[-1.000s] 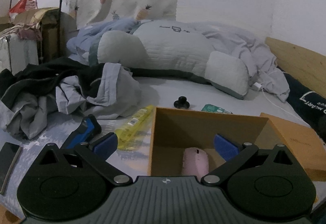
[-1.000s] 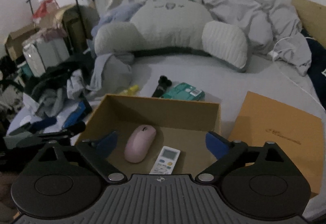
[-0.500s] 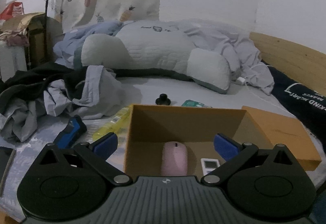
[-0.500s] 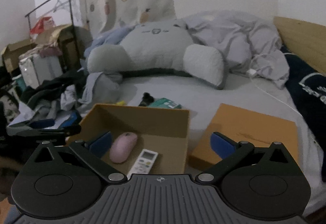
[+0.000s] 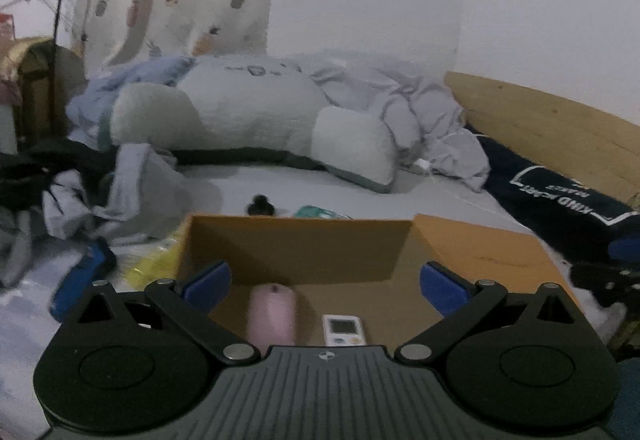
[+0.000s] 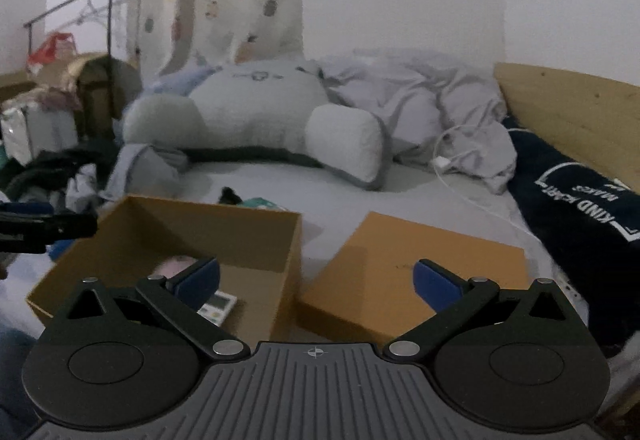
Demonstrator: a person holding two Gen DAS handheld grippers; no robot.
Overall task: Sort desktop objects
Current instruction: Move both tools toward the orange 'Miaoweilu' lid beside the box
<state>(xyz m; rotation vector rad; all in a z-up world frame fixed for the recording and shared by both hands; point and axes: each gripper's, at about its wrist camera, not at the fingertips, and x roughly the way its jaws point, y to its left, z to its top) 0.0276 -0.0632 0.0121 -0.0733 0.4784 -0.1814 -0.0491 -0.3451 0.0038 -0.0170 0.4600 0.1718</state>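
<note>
Both tools empty, jaws apart: left tool [image 5: 325,282] over the box [image 5: 300,240]; right tool [image 6: 316,280] toward the lid [image 6: 408,260]. Mouse [image 5: 272,316] and remote [image 5: 344,328] lie boxed; black knob [image 5: 260,205], green packet [image 5: 316,212] wait on bed; next: fetch one.

Matt cardboard box [image 5: 304,248], wooden headboard [image 5: 552,120]

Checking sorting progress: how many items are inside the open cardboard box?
2. A pink mouse lies on the floor of the box, and a white remote lies just right of it. The near part of the floor is hidden behind the gripper bodies.
</note>
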